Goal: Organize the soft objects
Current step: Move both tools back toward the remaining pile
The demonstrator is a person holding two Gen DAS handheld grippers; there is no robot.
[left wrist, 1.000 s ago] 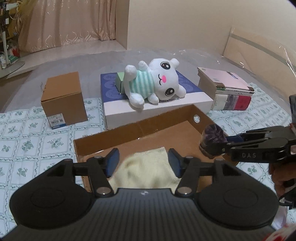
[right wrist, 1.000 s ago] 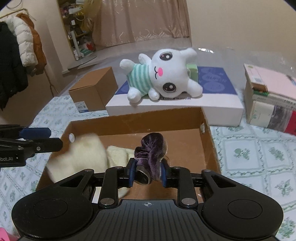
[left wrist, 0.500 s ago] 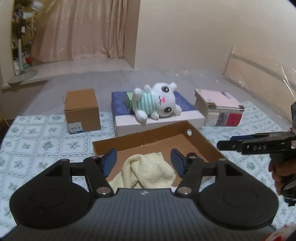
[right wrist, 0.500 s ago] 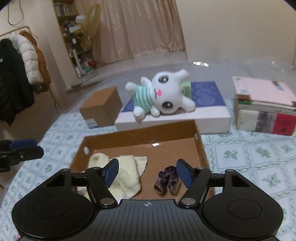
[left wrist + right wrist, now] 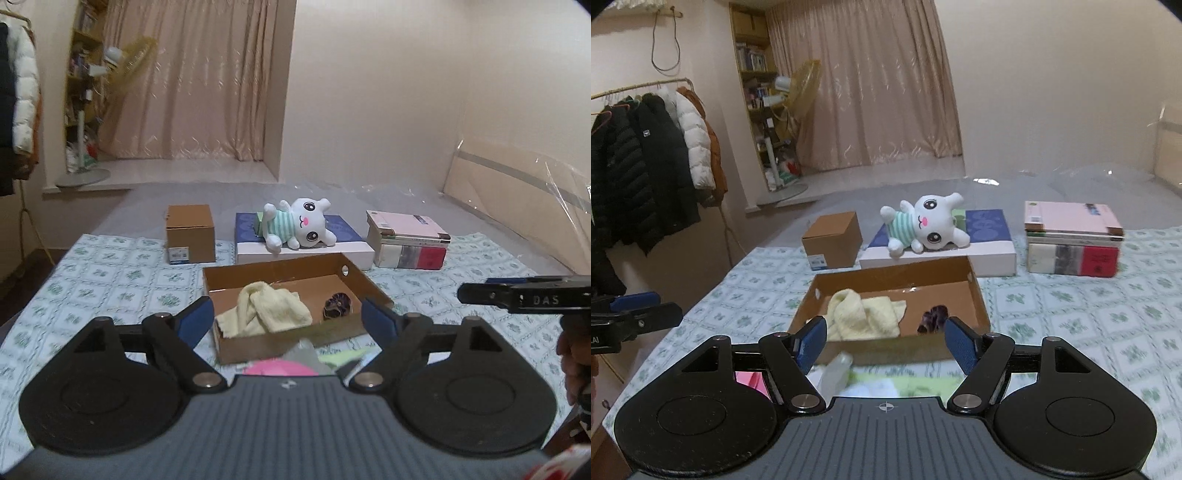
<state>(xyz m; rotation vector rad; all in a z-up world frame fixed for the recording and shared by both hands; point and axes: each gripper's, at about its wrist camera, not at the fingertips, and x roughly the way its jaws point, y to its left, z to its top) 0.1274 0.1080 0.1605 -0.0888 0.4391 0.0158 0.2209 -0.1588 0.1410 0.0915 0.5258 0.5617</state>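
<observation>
A shallow cardboard box (image 5: 280, 273) (image 5: 897, 269) lies on the flowered cloth. Inside it are a pale yellow towel (image 5: 266, 310) (image 5: 860, 314) on the left and a dark purple scrunchie (image 5: 338, 304) (image 5: 934, 317) on the right. A white plush bunny (image 5: 299, 229) (image 5: 927, 225) in a striped shirt lies on the flat box behind. My left gripper (image 5: 286, 321) hovers back from the box's near wall, jaws opening, nothing between them. My right gripper (image 5: 886, 341) hangs likewise, jaws opening and empty. Below them lie blurred soft pieces, a pink one (image 5: 280, 369) and a light green one (image 5: 905, 380).
A small brown carton (image 5: 190, 232) stands at the back left. A white box with a blue top (image 5: 303, 251) carries the bunny, and a stack of books (image 5: 410, 240) sits to its right. Coats (image 5: 646, 166) hang on a rack at the left, with a fan by the curtain.
Both grippers drew back and up from the box. The right let go of the scrunchie, which now lies in the box, and the towel settled there. Both jaws spread wider.
</observation>
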